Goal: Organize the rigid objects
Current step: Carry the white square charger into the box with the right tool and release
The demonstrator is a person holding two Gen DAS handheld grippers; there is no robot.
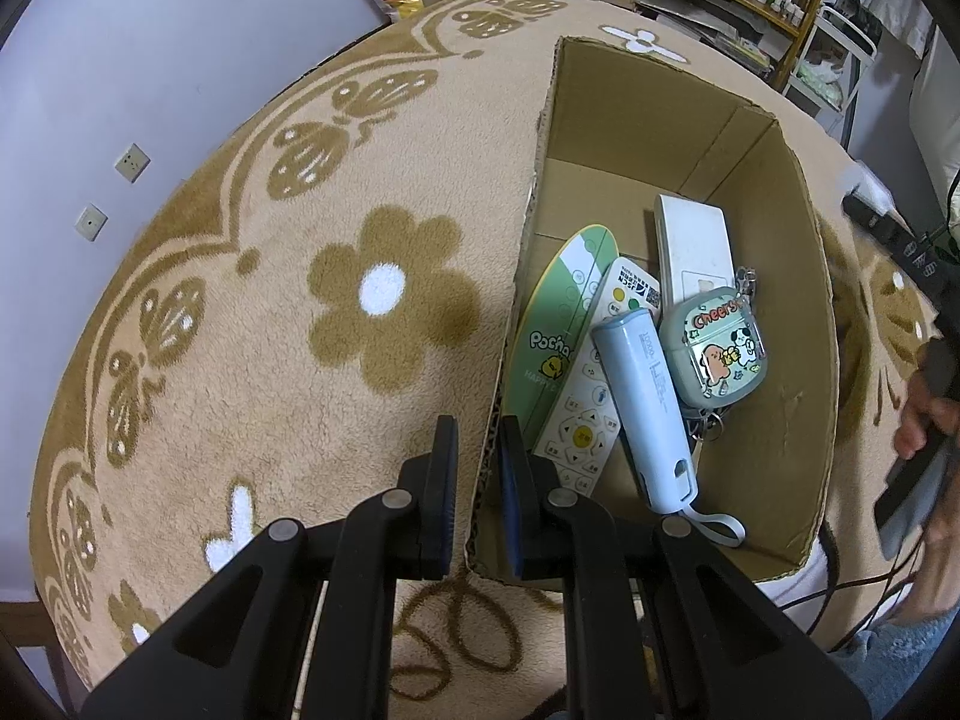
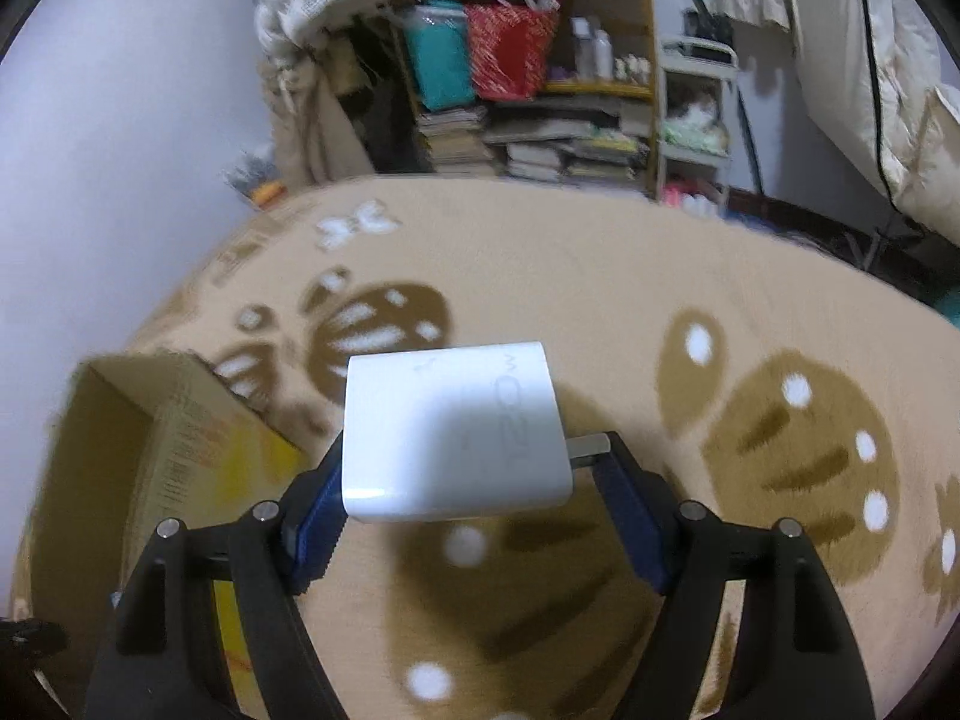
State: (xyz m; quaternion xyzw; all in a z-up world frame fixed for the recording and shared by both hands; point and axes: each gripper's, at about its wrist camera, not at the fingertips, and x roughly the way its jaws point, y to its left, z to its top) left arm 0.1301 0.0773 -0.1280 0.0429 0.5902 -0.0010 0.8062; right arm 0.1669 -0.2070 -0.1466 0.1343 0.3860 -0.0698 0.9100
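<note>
My left gripper [image 1: 478,438] is shut on the left wall of an open cardboard box [image 1: 543,138], one finger on each side of it. The box holds a green oval card [image 1: 555,330], a white remote [image 1: 591,390], a pale blue power bank [image 1: 648,402], a white flat device [image 1: 693,246] and a cartoon earbud case [image 1: 714,348] with keys. My right gripper [image 2: 474,468] is shut on a white plug charger [image 2: 453,426] and holds it above the rug. The box [image 2: 156,450] lies to its left in the right wrist view.
A beige rug [image 1: 300,360] with brown flower and butterfly patterns covers the surface. A cluttered bookshelf [image 2: 540,60] stands beyond its far edge. The right hand and its gripper body [image 1: 924,420] show at the right edge of the left wrist view.
</note>
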